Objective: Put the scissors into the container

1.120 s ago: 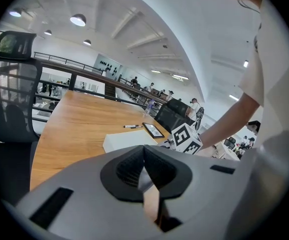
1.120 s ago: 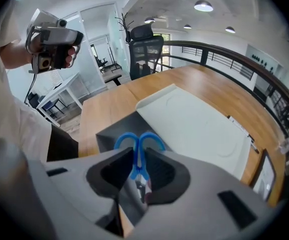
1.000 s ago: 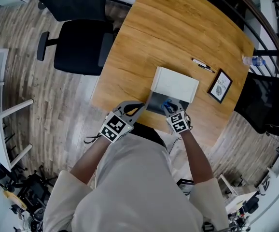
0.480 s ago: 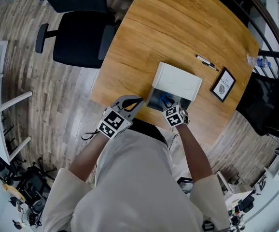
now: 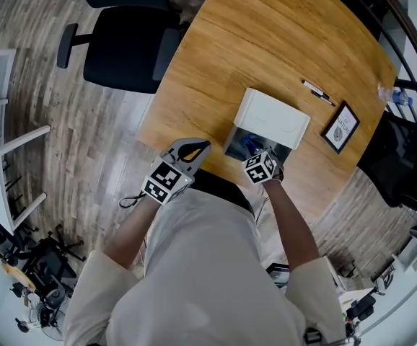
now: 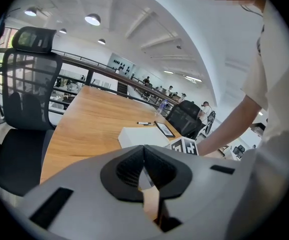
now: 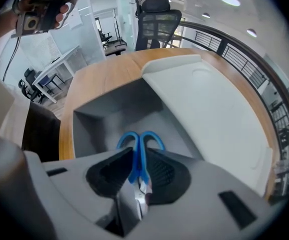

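Right gripper view: the right gripper (image 7: 138,156) has its jaws closed on the scissors (image 7: 140,140), gripping them near the pivot. The blue handles point forward over the open grey container (image 7: 109,109), whose white lid (image 7: 209,109) is tipped back on the wooden table (image 7: 99,69). The carry looks finished; lowering and releasing remain. The left gripper (image 6: 144,149) waits near the table edge, closed and empty.

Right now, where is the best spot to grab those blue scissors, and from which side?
I'd grip the scissors at the narrow neck between loops and blades, from the blade end, pads on its flat sides. The right gripper holds them so.
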Tool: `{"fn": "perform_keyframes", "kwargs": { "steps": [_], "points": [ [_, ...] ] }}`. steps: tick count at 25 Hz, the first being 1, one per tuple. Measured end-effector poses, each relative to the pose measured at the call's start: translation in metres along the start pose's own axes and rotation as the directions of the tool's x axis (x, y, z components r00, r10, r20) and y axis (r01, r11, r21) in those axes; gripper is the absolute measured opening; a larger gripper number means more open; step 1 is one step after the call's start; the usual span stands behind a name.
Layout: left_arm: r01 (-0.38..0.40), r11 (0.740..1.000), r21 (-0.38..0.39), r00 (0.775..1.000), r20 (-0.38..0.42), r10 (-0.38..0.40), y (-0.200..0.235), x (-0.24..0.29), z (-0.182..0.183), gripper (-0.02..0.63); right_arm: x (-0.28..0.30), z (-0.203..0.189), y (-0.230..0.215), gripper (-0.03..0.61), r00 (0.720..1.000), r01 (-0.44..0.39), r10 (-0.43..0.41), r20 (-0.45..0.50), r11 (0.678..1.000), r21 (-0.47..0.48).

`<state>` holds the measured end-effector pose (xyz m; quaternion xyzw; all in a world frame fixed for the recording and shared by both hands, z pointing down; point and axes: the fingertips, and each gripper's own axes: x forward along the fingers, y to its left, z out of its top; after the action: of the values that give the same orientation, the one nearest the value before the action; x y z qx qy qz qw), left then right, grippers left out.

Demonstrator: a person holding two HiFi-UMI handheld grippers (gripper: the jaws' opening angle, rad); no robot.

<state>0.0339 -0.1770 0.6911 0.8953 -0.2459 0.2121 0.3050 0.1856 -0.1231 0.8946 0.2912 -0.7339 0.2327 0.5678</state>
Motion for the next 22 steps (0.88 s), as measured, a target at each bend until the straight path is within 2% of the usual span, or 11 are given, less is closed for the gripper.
{"fn": "perform_keyframes", "kwargs": {
  "steps": [6,11,22],
  "points": [
    [-0.034,0.999,-0.011,0.999,0.008,0.034,0.006,-0.01,-0.009,-0.008,0.0,0.002,0.0,0.103,1.0,-0.004,0.003,0.021,1.0,0.018],
    [-0.028,1.0,-0.014,0.999,0.02,0.028,-0.003,-0.011,-0.007,-0.006,-0.008,0.006,0.003,0.117,0.999,-0.013,0.011,0.044,0.999,0.045],
    [-0.02,1.0,0.013,0.998,0.061,0.02,-0.044,-0.019,0.001,-0.006,-0.066,0.016,-0.002,0.117,0.982,0.05,-0.064,0.179,0.995,0.083]
  ]
}}
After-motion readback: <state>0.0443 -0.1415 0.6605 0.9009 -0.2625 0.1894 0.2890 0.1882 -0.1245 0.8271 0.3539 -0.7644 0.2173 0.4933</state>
